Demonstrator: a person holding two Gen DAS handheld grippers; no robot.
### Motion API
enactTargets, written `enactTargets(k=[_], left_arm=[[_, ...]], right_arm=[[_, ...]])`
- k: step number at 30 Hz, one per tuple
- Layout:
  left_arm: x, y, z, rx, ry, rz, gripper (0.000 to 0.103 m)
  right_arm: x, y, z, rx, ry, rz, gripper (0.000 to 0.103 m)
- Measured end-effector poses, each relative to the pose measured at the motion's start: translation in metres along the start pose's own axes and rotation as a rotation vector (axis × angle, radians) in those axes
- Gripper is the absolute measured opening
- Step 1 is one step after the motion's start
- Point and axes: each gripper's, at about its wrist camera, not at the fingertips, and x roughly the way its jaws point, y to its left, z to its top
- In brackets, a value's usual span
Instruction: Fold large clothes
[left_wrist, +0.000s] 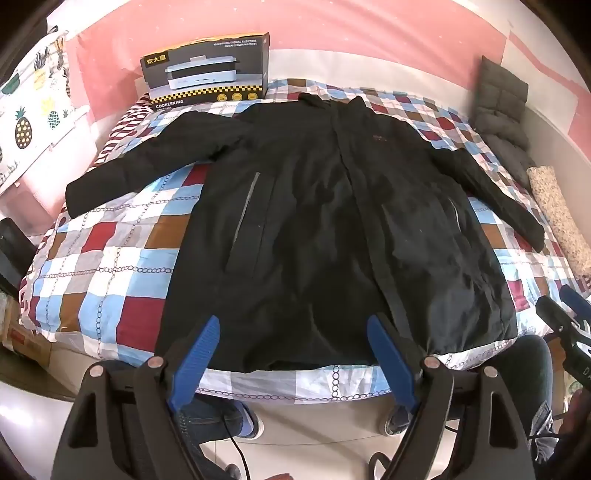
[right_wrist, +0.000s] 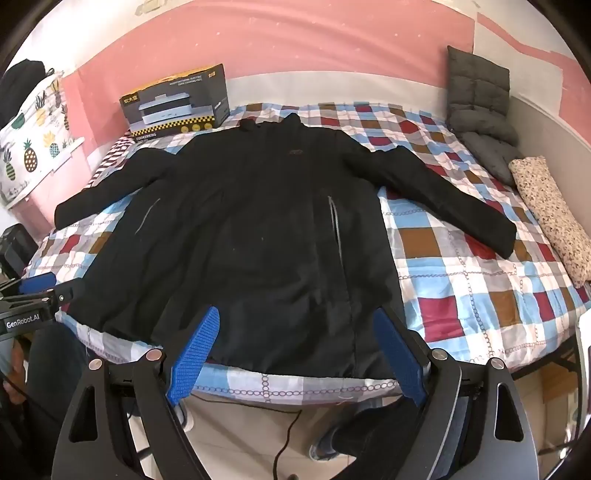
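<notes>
Showing black jacket (left_wrist: 325, 229) spread flat, right view alone catching logo (right_wrist: 22, 320)

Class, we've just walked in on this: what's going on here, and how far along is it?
A person stands at the foot of a bed, a claw in each hand. A black jacket lies flat, front up, sleeves spread, not yet folded. The left claw and right claw hover open near its hem, holding nothing. A cooker box and grey cushion sit at the far end.
</notes>
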Motion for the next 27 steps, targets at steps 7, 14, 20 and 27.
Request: enactTargets(k=[7,14,20,27], left_arm=[[-0.0006,0.0008,0.0002,-0.002,-0.002,0.005,0.084],[-0.0003,-0.0010,0.0006,0.000,0.004,-0.001,0.084],[-0.0003,-0.0007,-0.0003,0.001,0.001,-0.001,0.084],[-0.0005,-0.0013,-0.0003,0.003,0.002,-0.001,0.084]], right_arm=[[0.0006,0.0007,0.0008,0.002,-0.002,0.002,0.086],[0.0021,0.0009,-0.0002,0.006,0.003,0.003,0.086],[0.0019,0.0012,-0.0001,0.005,0.004,0.003,0.086],[0.0026,0.0006,-0.0011,0.005,0.006,0.003,0.086]])
